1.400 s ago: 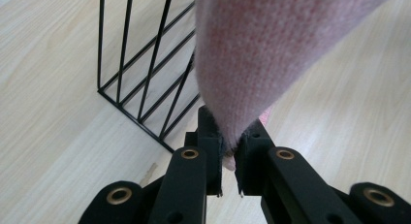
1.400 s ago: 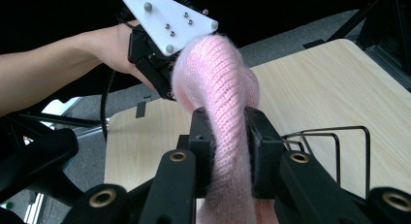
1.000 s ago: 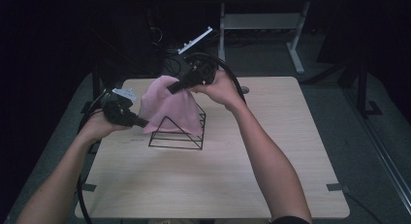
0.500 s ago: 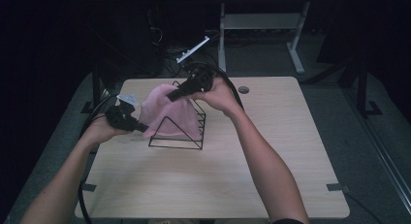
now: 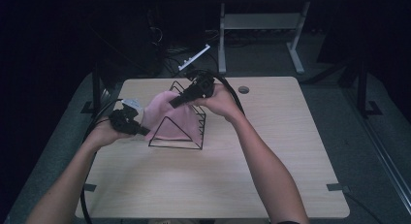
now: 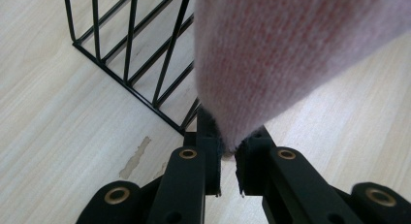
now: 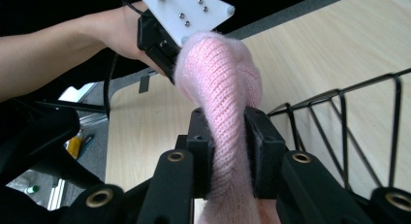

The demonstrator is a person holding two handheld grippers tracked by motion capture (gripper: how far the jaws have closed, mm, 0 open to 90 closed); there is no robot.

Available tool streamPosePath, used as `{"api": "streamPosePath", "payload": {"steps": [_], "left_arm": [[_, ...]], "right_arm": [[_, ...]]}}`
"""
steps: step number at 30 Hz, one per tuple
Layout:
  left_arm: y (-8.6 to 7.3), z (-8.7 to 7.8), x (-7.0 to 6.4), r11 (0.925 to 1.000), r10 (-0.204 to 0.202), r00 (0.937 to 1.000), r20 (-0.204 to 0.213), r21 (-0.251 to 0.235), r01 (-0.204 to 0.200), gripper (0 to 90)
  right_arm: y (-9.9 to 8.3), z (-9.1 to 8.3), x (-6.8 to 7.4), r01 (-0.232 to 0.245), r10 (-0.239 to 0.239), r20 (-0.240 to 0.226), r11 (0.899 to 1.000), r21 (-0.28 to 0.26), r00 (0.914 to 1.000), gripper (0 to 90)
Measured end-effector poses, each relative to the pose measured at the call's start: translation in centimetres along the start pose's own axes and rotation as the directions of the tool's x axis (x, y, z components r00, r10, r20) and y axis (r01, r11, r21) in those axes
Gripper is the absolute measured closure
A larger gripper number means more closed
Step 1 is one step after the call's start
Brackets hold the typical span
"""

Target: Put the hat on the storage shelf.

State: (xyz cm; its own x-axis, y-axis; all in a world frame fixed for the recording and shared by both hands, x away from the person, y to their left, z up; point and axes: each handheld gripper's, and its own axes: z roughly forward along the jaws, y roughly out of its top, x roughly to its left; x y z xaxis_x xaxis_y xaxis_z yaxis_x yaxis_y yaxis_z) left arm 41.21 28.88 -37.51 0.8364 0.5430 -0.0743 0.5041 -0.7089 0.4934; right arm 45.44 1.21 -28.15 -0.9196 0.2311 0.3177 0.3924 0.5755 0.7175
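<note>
A: High view?
B: Pink knit [image 5: 167, 118] draped over wire rack [image 5: 180, 131] on table [image 5: 271, 156]. Left tongs [image 5: 143, 132] at knit's lower left edge, right tongs [image 5: 175, 101] at its top.

A: Left gripper view?
B: Left tongs [image 6: 228, 153] clenched on knit [image 6: 286, 54] edge, nearly closed. Rack [image 6: 131, 59] just beside, on table [image 6: 53, 132].

A: Right gripper view?
B: Right tongs [image 7: 229, 151] grasping bunched knit [image 7: 220, 88]. Left tongs' plate [image 7: 186, 10] touching knit's far end. Rack [image 7: 349, 132] to the right.

No text, label or number can be read anywhere
</note>
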Motion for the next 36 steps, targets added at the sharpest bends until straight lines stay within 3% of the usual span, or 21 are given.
{"api": "streamPosePath", "payload": {"steps": [11,20,31,36], "left_arm": [[0.1,1.4,-0.2,0.9965,0.048,0.9983,-0.034,0.07,-0.045,82.3],[-0.8,2.2,0.0,0.9986,0.016,0.9998,-0.015,0.05,-0.015,82.4],[-1.0,2.9,0.5,0.9936,0.052,0.998,-0.038,0.103,-0.048,82.3],[-1.1,3.1,0.7,0.9945,0.037,0.9988,-0.031,0.099,-0.033,82.4]], "right_arm": [[-1.1,1.0,-0.4,-0.005,0.005,-0.003,0.999,0.047,1.0,73.0],[-1.8,1.7,-0.6,-0.025,0.026,-0.021,0.998,0.058,0.9994,70.9],[-2.7,2.1,-0.4,-0.036,0.038,-0.029,0.998,0.059,0.9989,65.7],[-3.2,1.9,-0.4,-0.025,0.027,-0.03,0.998,0.05,0.9992,66.5]]}}
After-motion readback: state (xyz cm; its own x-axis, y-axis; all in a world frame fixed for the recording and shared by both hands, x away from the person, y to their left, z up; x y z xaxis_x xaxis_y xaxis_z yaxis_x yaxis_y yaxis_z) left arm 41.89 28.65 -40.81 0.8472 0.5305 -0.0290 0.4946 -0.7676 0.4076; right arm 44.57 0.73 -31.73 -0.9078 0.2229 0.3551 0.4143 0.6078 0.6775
